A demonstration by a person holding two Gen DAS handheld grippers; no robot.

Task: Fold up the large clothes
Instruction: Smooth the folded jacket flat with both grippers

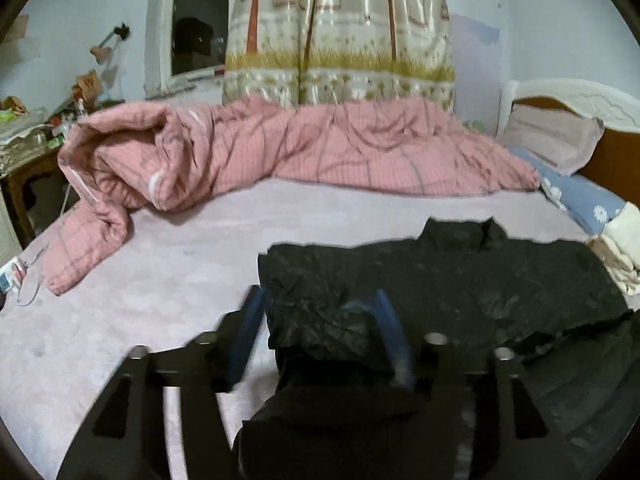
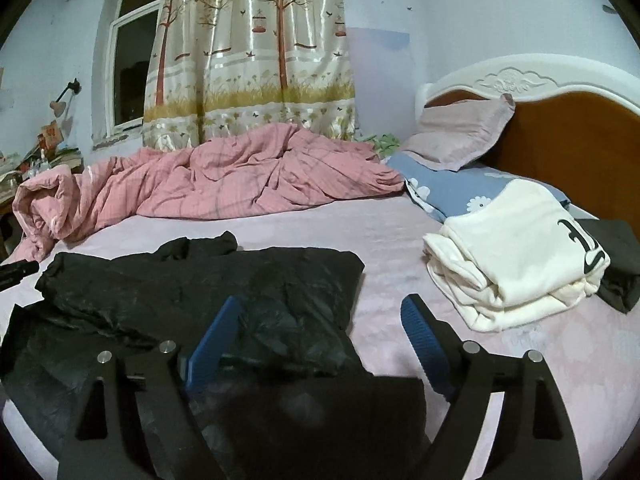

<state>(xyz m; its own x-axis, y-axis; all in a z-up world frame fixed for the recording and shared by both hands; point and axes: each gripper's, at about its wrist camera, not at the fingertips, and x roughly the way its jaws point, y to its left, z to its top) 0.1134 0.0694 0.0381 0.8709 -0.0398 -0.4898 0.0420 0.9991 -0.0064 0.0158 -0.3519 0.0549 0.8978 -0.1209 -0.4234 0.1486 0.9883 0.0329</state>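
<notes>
While both the left hand-held gripper [image 1: 320, 320] and right hand-held gripper [image 2: 320, 324] stand spread, the black garment [image 2: 200, 280] lies half-folded on the bed [image 2: 400, 232], needing further folds.

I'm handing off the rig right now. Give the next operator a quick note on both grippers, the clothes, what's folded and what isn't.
Left gripper: open, holding nothing; black garment lies between and under its fingers.
Right gripper: open, empty, over the garment's right end.
Black garment: on the pink sheet, folded over into a long band, still wrinkled.
Done: white garment folded and set by the blue pillow.
Left: probably fold the black band smaller, then move it beside the white one.
</notes>
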